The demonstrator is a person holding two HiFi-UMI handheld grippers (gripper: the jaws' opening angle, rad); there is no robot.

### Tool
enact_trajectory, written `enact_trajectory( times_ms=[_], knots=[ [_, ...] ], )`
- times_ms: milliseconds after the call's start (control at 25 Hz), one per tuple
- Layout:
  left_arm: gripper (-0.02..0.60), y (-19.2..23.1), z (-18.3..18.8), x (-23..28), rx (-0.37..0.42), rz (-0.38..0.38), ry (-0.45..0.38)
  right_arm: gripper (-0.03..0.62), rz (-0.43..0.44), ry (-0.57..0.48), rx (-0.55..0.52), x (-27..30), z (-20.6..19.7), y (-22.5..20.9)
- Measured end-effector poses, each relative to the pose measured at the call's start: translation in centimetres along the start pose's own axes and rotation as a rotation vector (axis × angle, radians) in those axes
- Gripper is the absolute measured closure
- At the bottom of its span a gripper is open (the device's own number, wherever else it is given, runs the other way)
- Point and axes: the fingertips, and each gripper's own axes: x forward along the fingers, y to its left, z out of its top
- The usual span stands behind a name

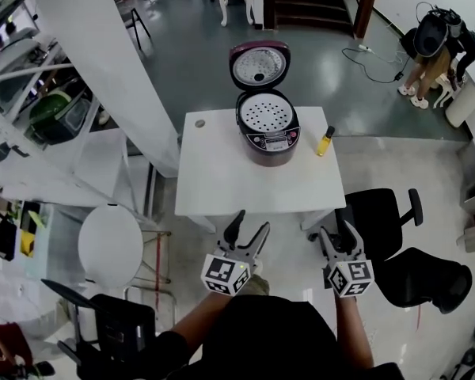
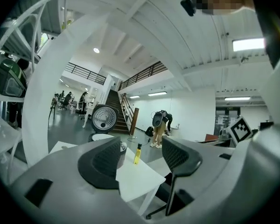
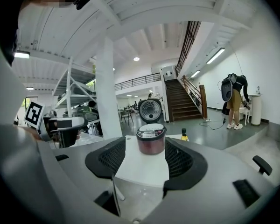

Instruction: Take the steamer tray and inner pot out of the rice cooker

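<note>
We see the white table (image 1: 245, 184) bearing the rice cooker (image 1: 267, 137), lid up; the steamer tray (image 1: 267, 113) sits in its mouth; left gripper (image 1: 251, 222) and right gripper (image 1: 336, 233) hover at the near edge, jaws wide, empty; a yellow bottle (image 1: 324, 142) stands beside the cooker.

The rice cooker (image 1: 267, 142) is finished in dark maroon, and its steamer tray (image 1: 267, 113) is seen as white, dotted all over with small holes. The counter (image 1: 222, 180) is plain white; the bottle (image 1: 324, 142) is coloured yellow, capped in black. Black-and-white square markers are borne by the left gripper (image 1: 252, 222) and the right gripper (image 1: 336, 232).
</note>
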Motion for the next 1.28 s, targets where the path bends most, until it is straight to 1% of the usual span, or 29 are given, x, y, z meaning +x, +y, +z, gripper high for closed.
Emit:
enact_trajectory(
  times_ms=[200, 400, 520, 680, 840, 920, 1040, 1160, 1280],
  knots=[
    [0.322, 5.0, 0.9, 2.6, -0.034, -0.002, -0.001, 0.362, -0.020, 0.026, -0.011, 4.8, 1.6, -0.6],
    [0.322, 9.3, 0.6, 4.8, -0.051, 0.004, 0.021, 0.362, -0.008, 0.045, 0.010, 9.5, 2.0, 0.4],
    [0.322, 10.4, 0.2, 6.4, -0.087, 0.003, 0.033, 0.362, -0.010, 0.055, 0.002, 11.5, 2.4, 0.4],
    [0.322, 11.5, -0.5, 8.2, -0.096, -0.011, 0.058, 0.362, -0.026, 0.050, 0.010, 13.1, 2.6, -0.2],
    [0.322, 12.7, -0.1, 9.9, -0.110, -0.004, 0.060, 0.362, -0.031, 0.076, 0.007, 14.3, 2.4, -1.2],
    [0.322, 13.4, 0.0, 10.5, -0.138, -0.002, 0.061, 0.362, -0.029, 0.085, 0.017, 15.2, 2.6, -1.6],
    [0.322, 14.5, 0.1, 12.0, -0.169, 0.014, 0.059, 0.362, 0.016, 0.092, 0.028, 17.1, 3.2, -1.6],
    [0.322, 15.6, 0.1, 13.5, -0.165, 0.045, 0.067, 0.362, 0.064, 0.097, 0.022, 19.2, 3.8, -1.8],
    [0.322, 16.9, 0.4, 15.4, -0.158, 0.080, 0.074, 0.362, 0.093, 0.106, 0.016, 22.2, 4.1, -3.0]
  ],
)
